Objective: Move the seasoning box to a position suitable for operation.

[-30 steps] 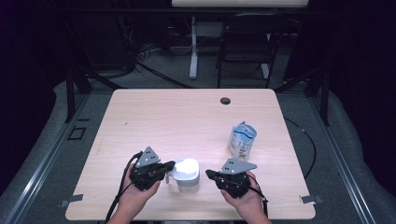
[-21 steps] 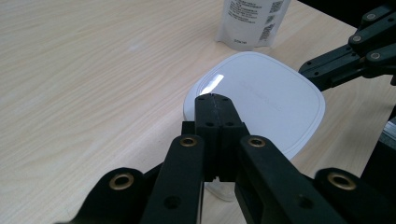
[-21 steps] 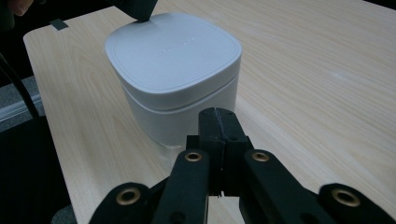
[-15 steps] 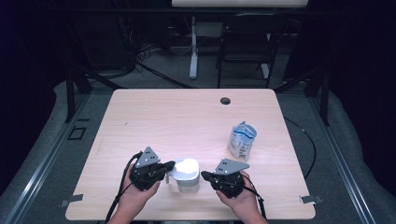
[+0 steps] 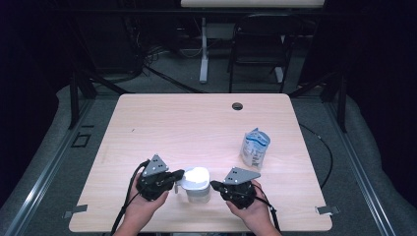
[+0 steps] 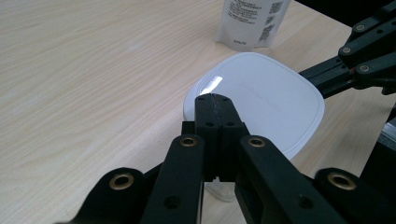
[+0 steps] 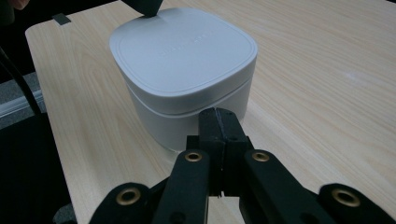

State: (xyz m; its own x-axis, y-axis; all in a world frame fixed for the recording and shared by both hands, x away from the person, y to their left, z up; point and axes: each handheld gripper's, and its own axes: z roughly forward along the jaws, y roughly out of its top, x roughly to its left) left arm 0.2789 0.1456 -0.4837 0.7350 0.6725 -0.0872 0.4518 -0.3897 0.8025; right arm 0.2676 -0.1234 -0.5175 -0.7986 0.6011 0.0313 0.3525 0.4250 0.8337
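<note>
Table of pale wood takes most of the high view, with a small dark hole near its far edge at about 12 o'clock. Seen from the middle of the table, a soft white and blue pouch stands upright at about 4 o'clock, well apart from the hands. A white container with rounded corners and a closed lid sits near the front edge at about 6 o'clock — this is the thing in hand.

From the container, the left gripper comes in at 9 o'clock; its jaws are pressed together with nothing between them, and the tip rests at or just over the lid's rim, as the left gripper view shows. The right gripper comes in at 3 o'clock, jaws also fully together and empty, the tip just beside the side wall below the lid.

My judgement: both closed tips only push, they do not hold. If one pushes harder, the light container can slide or turn on the smooth wood — or tip over. A tip may also slip off the rounded rim.
</note>
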